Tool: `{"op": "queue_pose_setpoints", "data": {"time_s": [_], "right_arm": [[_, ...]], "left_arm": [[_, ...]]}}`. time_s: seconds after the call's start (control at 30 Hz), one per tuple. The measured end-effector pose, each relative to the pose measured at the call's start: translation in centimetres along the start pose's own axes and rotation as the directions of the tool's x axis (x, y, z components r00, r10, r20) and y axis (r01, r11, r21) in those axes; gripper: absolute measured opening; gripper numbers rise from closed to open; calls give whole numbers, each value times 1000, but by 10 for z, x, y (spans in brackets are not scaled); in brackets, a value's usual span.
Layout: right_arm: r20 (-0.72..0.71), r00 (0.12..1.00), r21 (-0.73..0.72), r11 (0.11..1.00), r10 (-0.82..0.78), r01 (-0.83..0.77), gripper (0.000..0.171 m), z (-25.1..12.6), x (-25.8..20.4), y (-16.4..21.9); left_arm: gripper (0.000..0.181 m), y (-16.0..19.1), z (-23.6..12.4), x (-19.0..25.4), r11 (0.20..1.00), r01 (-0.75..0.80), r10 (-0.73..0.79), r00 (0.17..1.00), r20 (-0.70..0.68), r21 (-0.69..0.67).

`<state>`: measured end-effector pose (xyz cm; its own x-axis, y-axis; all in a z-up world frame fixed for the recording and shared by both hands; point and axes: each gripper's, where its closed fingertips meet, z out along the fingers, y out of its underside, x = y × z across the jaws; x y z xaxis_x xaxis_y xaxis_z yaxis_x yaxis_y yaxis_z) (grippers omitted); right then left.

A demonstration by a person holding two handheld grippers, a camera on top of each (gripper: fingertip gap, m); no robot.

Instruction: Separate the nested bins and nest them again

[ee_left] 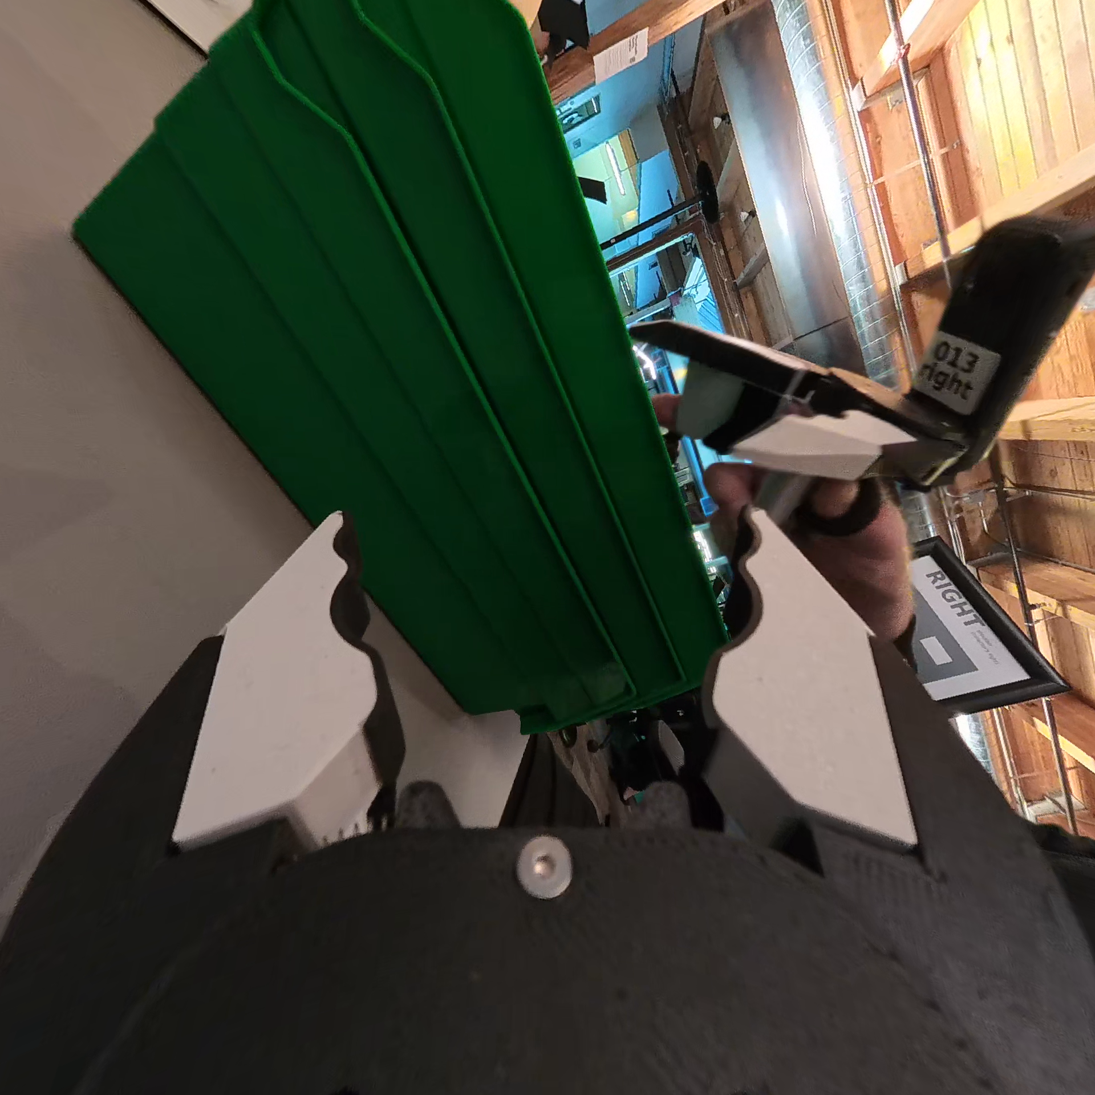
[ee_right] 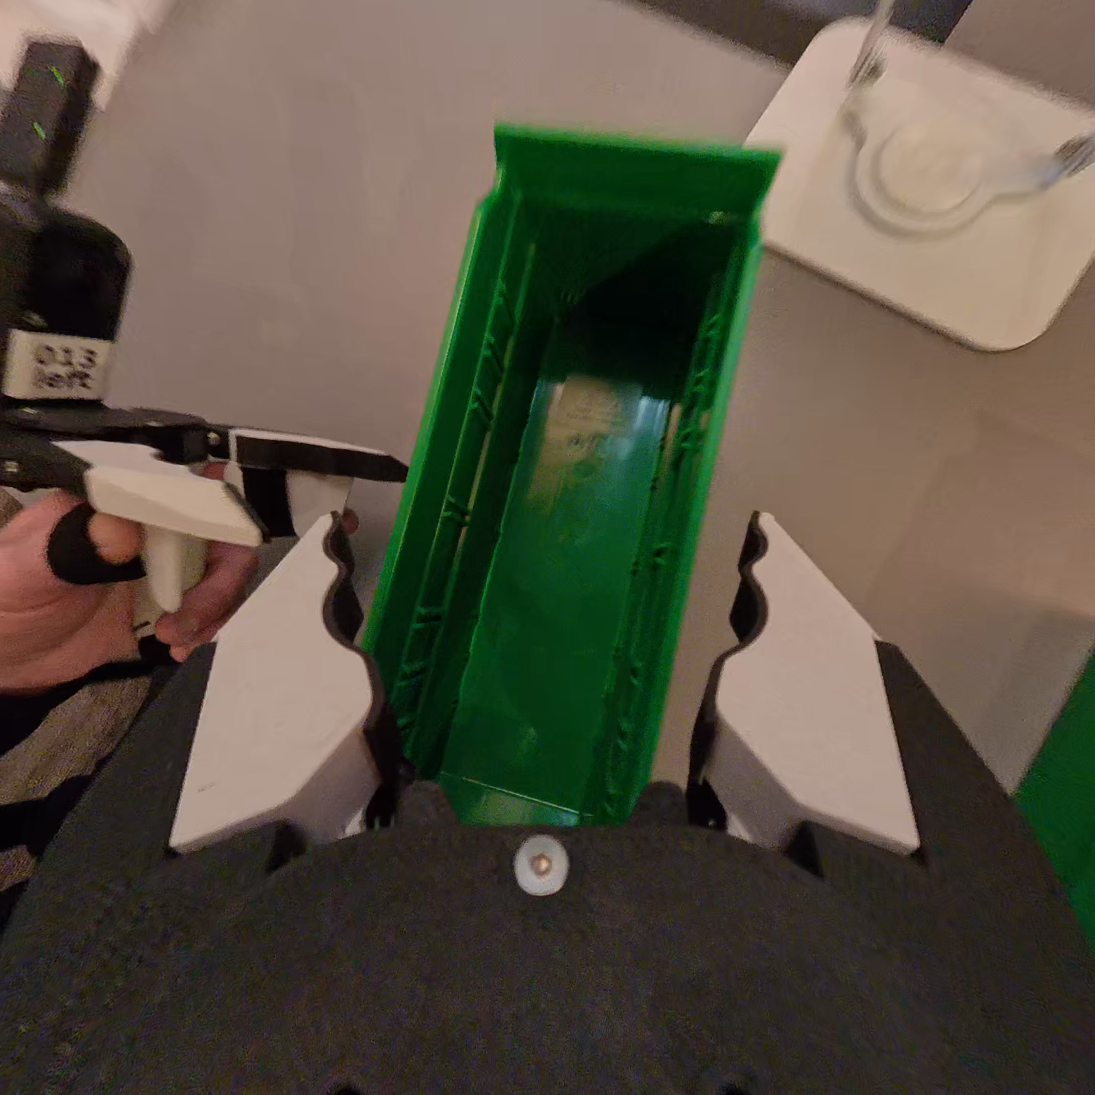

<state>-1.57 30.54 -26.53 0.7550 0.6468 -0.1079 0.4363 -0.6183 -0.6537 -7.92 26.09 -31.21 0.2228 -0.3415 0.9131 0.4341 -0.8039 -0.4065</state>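
The green bins (ee_right: pixel 569 474) sit on the pale table (ee_right: pixel 296 237), one tucked inside the other (you can see two rims stacked along the side (ee_left: pixel 415 355)). The right gripper (ee_right: pixel 545 569) looks down into the open top, its tongs wide apart on either side of the bins, holding nothing. The left gripper (ee_left: pixel 542 569) is by the bins' side wall, tongs also wide apart. A clear glass (ee_right: pixel 924 160) stands on a white tray (ee_right: pixel 1007 278) nearby.
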Motion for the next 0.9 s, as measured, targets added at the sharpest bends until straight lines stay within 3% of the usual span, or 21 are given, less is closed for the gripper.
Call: {"op": "queue_pose_setpoints", "data": {"time_s": [0.17,0.27,0.4,0.77,0.9], "right_arm": [[-216,976,61,998,39,-26,128,-79,93,7],[-393,916,-37,994,85,-108,133,-110,179,53],[-486,866,-169,959,121,-229,147,-113,251,113],[-463,874,-363,868,147,-338,148,-72,285,180],[-402,899,-374,865,174,-335,131,-67,280,179]], "left_arm": [[121,-3,-2,-2,1000,8,-8,1000,-2,8],[121,-2,0,-1,1000,6,-6,1000,-2,2],[121,2,3,-3,1000,-8,8,1000,13,-15],[121,-1,1,-15,1000,-22,22,998,55,-10],[121,0,2,-15,1000,-20,21,998,54,-16]]}}
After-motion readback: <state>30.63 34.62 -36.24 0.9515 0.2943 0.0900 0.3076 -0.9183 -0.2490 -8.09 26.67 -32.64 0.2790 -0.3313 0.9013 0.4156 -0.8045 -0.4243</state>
